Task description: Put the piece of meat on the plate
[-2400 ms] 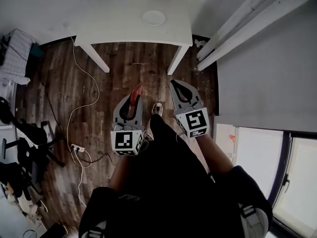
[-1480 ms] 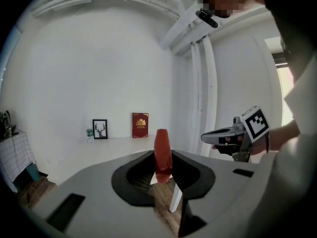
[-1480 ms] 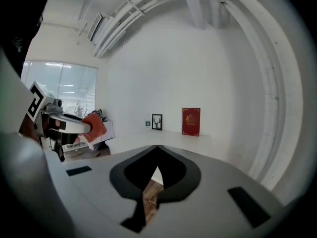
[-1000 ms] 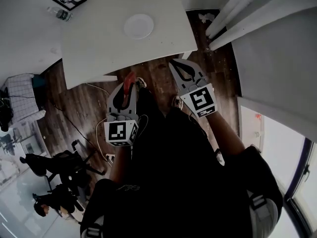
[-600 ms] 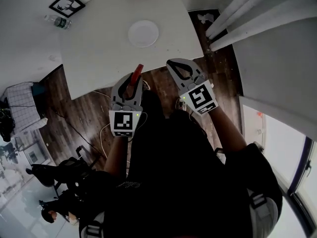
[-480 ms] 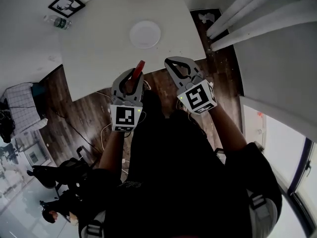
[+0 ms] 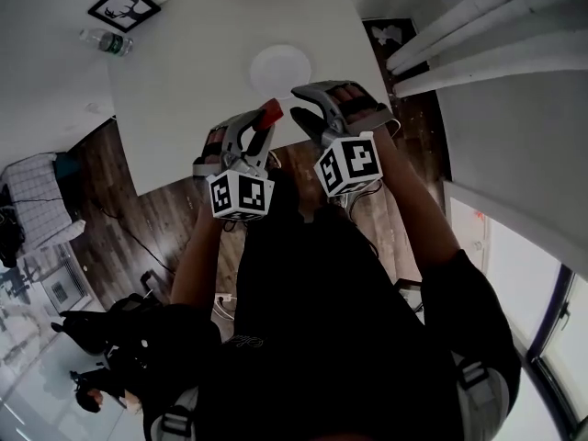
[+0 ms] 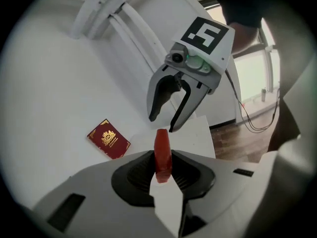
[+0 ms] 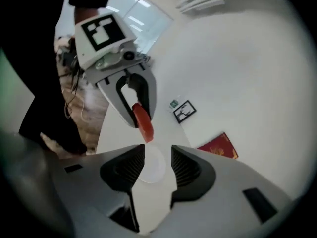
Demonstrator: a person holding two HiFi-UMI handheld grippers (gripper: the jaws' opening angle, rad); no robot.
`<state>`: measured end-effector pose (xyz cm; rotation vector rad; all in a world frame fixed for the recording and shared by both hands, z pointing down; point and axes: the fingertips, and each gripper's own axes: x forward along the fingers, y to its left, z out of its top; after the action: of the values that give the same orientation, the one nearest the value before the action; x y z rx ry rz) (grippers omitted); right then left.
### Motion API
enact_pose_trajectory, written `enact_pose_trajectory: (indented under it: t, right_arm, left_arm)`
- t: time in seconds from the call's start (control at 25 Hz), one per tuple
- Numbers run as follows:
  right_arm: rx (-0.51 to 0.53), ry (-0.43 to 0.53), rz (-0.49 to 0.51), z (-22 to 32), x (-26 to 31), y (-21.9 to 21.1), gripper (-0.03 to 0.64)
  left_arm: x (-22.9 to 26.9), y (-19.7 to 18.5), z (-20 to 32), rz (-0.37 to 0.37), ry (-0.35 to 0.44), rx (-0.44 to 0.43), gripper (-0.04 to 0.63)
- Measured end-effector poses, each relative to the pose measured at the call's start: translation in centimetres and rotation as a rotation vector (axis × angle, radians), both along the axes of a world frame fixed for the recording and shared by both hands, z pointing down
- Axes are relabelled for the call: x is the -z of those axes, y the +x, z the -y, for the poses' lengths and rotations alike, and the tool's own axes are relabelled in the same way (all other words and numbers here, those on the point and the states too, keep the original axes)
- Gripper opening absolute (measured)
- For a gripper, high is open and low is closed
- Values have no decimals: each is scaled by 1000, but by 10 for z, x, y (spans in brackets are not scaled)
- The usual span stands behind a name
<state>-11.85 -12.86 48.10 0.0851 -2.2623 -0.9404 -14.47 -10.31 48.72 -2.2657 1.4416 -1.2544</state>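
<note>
My left gripper (image 7: 260, 129) is shut on a red piece of meat (image 7: 269, 112), which sticks out past its fingertips above the near edge of the white table (image 7: 184, 90). In the left gripper view the meat (image 8: 162, 152) stands upright between the pads. The round white plate (image 7: 280, 66) lies on the table just beyond both grippers. My right gripper (image 7: 296, 105) hovers beside the left one; its jaws have just been opening and nothing is between them. In the right gripper view the plate (image 9: 152, 165) shows through the gap of the right gripper (image 9: 157, 156).
A framed picture (image 7: 124, 5) and a water bottle (image 7: 99, 39) lie off the table's far left corner. A red booklet (image 8: 109, 139) rests at the table's far edge. Dark wooden floor (image 7: 119, 182) lies below the near edge, and white panels (image 7: 478, 26) stand at the right.
Both grippers have moved forward to the table's near edge and rolled onto their sides. The right jaws, shut before, now stand apart. The meat stays in the left gripper.
</note>
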Motion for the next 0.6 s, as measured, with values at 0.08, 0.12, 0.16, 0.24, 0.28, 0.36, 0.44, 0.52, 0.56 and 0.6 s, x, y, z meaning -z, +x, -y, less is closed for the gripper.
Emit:
enact_pose_trajectory:
  t: [0.08, 0.12, 0.16, 0.24, 0.28, 0.36, 0.44, 0.52, 0.56, 0.6]
  right_arm:
    - [89, 127, -106, -4, -12, -10, 183]
    - [120, 167, -138, -8, -16, -14, 183]
    - [136, 194, -155, -10, -18, -17, 181]
    - [136, 228, -163, -13, -18, -23, 175]
    - [135, 245, -160, -14, -17, -26, 161]
    - [147, 280, -150, -16, -17, -30, 103]
    - [165, 285, -145, -18, -18, -33, 98]
    - [182, 280, -149, -22, -19, -34, 97]
    - [191, 281, -157, -25, -20, -34, 97]
    - [197, 282, -164, -26, -22, -33, 98]
  left_arm:
    - [-4, -2, 2, 51, -4, -33, 89]
    - [-6, -3, 4, 81, -3, -49, 89]
    - [-8, -5, 5, 109, 1, -66, 89]
    - [-10, -6, 6, 146, 10, -91, 89]
    - [-10, -6, 7, 156, 13, -100, 89]
    - [-10, -5, 7, 185, 12, -114, 89]
    - [-10, -5, 7, 216, 13, -125, 89]
    - [-13, -5, 6, 252, 14, -143, 89]
    - [-14, -4, 5, 276, 14, -156, 89]
    - [-16, -4, 5, 300, 15, -170, 89]
